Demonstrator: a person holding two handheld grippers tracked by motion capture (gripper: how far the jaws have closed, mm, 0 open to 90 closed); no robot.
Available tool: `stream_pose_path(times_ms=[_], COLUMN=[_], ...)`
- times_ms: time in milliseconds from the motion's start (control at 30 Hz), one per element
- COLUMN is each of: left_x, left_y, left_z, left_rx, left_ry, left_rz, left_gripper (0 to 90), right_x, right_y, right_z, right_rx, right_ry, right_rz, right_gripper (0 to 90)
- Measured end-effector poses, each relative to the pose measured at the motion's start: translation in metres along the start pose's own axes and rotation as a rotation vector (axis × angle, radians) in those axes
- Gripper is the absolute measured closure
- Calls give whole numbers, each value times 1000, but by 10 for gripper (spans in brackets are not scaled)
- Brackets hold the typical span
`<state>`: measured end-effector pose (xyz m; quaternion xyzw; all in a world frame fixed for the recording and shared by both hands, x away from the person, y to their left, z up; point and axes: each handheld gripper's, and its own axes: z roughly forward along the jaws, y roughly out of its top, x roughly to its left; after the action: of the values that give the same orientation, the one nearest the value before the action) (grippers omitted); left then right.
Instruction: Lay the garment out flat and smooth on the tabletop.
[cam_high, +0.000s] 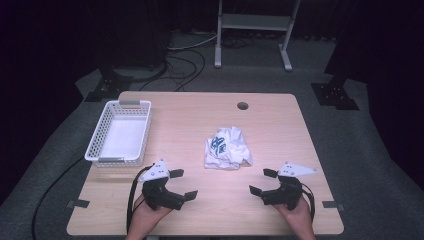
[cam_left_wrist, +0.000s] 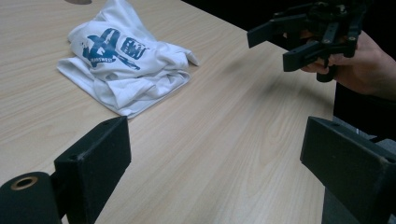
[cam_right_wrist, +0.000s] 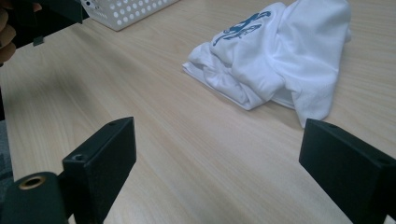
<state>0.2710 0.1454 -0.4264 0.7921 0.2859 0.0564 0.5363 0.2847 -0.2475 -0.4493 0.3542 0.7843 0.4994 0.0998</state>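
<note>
High view: a crumpled white T-shirt (cam_high: 227, 148) is lying untouched at mid-table, the white basket (cam_high: 120, 132) standing empty. The left gripper (cam_high: 182, 184) and right gripper (cam_high: 262, 181) are being held wide apart-jawed; seemingly nothing is done yet.

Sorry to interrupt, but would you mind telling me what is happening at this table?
A person holds a gripper in each hand at a wooden table. The left gripper and right gripper are both open, holding nothing, and point toward a crumpled white T-shirt with blue print lying between them, untouched. A white basket sits at the left.
</note>
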Motion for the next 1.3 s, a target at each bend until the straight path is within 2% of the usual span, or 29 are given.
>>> stream_pose_path(times_ms=[133,233,467,900,1300], left_x=[0,0,2,5,7], left_y=[1,2,3,0,0], left_z=[-1,-3,-8,-6,-8], left_rx=[-2,-6,-15,-7,-13], left_ry=[0,4,17,15,22], left_rz=[2,0,0,-20,-27], left_gripper=[76,76,76,76,76], right_x=[-4,-9,-19,-29,-38], right_y=[8,21,39,53,67], right_z=[5,13,30,57,94], right_rx=[5,11,50,107,176], right_ry=[5,8,13,17,10], right_rz=[-3,-11,-18,-23,-15], right_gripper=[106,106,106,107,143])
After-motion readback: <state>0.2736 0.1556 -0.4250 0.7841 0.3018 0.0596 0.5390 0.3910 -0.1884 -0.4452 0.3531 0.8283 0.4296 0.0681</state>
